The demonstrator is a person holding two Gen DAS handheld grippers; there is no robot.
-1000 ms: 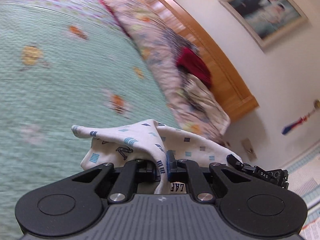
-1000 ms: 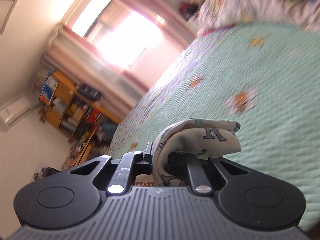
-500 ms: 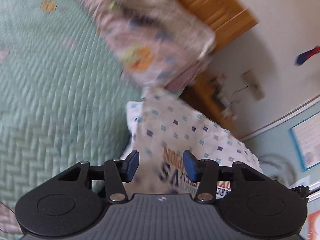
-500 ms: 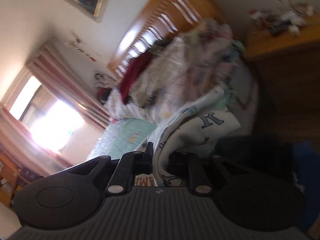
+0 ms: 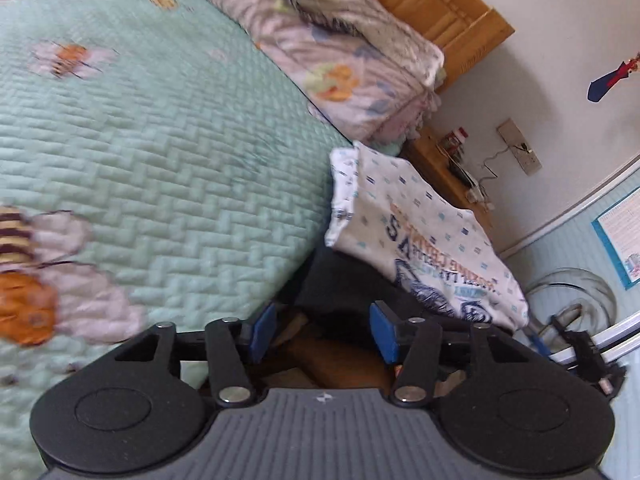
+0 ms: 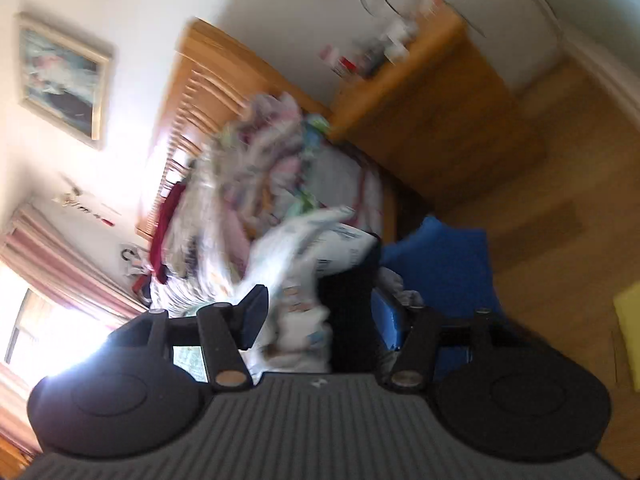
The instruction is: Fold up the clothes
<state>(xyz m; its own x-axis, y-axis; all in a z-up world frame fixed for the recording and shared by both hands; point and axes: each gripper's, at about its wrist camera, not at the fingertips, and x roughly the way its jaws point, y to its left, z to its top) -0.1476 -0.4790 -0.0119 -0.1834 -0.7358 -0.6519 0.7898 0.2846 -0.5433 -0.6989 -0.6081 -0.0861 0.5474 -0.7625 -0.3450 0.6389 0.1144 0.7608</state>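
To your left the green quilt (image 5: 168,152) lies flat and open. Far along it the heaped bedding (image 5: 340,52) blocks passage, the folded white garment (image 5: 420,232) sits at the bed's right edge, and the wooden nightstand (image 6: 436,100) crowds the corner beyond.

Blurred throughout in the right wrist view: bedding pile (image 6: 256,168), folded garment (image 6: 304,248), nightstand clutter (image 6: 372,52). Garment's lower edge hidden behind the left tongs (image 5: 322,334).

The bedspread (image 5: 168,152) is matt quilted cloth, pale green. The shirt (image 5: 416,236) is soft printed cotton. The headboard (image 5: 440,12) and bedside cabinet (image 6: 432,112) are smooth varnished wood. The left gripper (image 5: 322,330) is matt black plastic.
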